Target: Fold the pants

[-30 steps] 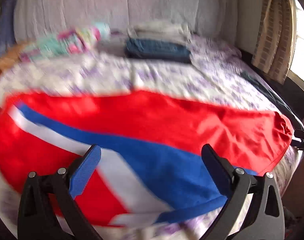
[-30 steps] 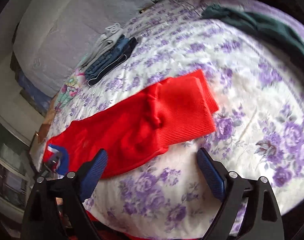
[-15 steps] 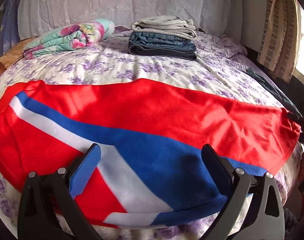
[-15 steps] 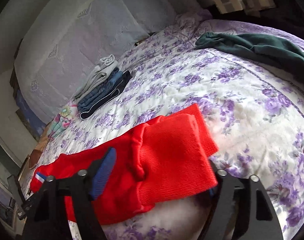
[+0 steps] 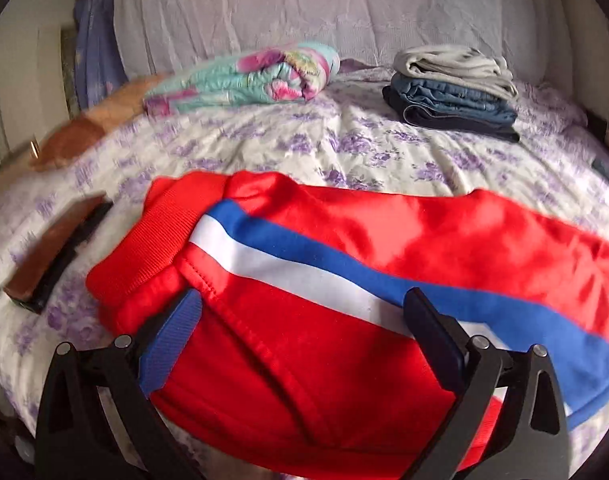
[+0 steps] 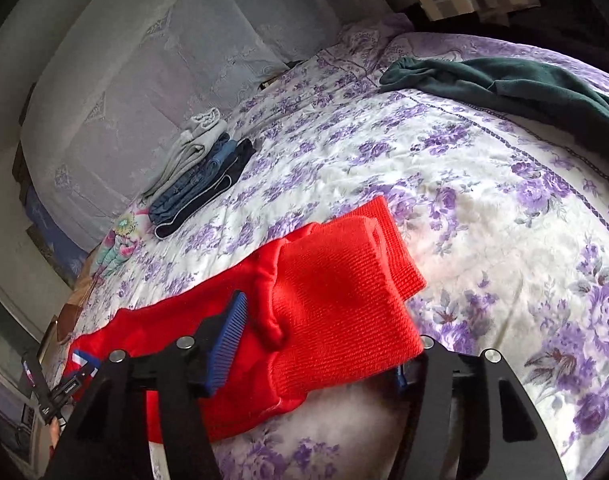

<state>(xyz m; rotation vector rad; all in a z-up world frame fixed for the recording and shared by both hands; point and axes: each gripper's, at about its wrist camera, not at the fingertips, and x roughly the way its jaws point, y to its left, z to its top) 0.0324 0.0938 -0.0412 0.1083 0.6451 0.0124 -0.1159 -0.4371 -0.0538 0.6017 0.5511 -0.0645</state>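
Left tool (image 5: 304, 320) has shifted to the pants (image 5: 344, 280) waistband; right tool (image 6: 324, 344) now straddles the cuffs; both open, ready to grip.

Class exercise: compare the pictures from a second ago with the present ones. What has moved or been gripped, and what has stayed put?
The left tool has travelled along the red pants to the waistband end, open over it. The right tool has come down onto the ribbed cuffs, straddling them, not yet gripping. The pants, folded clothes stack and green garment stayed put.
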